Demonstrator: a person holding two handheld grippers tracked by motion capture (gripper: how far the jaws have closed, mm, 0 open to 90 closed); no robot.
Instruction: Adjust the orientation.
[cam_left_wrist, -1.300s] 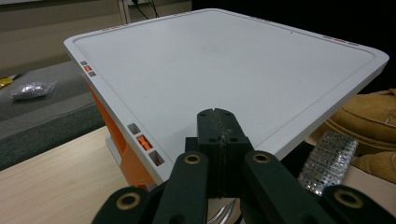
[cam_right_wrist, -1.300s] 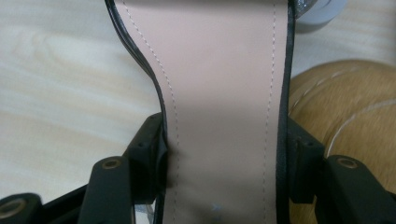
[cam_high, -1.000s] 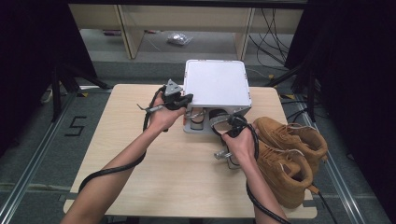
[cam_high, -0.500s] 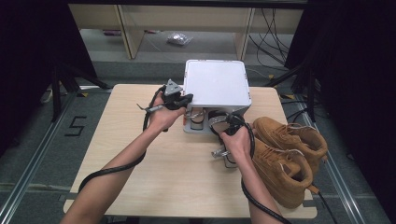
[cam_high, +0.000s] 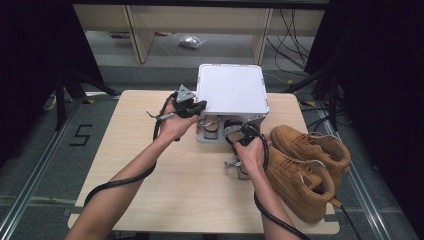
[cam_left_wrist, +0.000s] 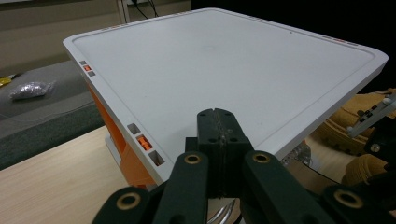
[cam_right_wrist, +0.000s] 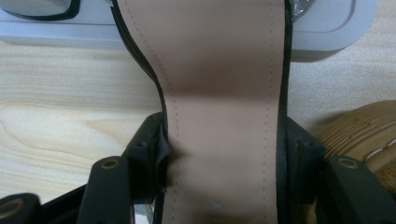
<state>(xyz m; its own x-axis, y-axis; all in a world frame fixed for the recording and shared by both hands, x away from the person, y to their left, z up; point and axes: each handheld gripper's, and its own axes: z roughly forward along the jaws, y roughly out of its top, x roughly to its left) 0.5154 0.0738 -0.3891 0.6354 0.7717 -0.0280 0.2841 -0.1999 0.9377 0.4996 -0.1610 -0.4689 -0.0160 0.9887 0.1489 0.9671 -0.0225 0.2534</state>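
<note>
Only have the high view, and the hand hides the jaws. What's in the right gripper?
Observer: A shoe with a tan insole. The right gripper is clamped across its width, a jaw on each black edge.
Operator: Left gripper?
Observer: The left gripper is shut with nothing between its jaws. Its tip is at the near rim of the white lid.
Operator: Under the lid?
Observer: An orange wall just below the rim.

We count two tan boots (cam_high: 305, 165) on the tabletop (cam_high: 150, 165), one white box (cam_high: 231, 95) with shoes showing beneath it, and one shoe (cam_right_wrist: 224, 116) between a tool's jaws. We see two tools, left (cam_high: 192, 107) and right (cam_high: 235, 131).
</note>
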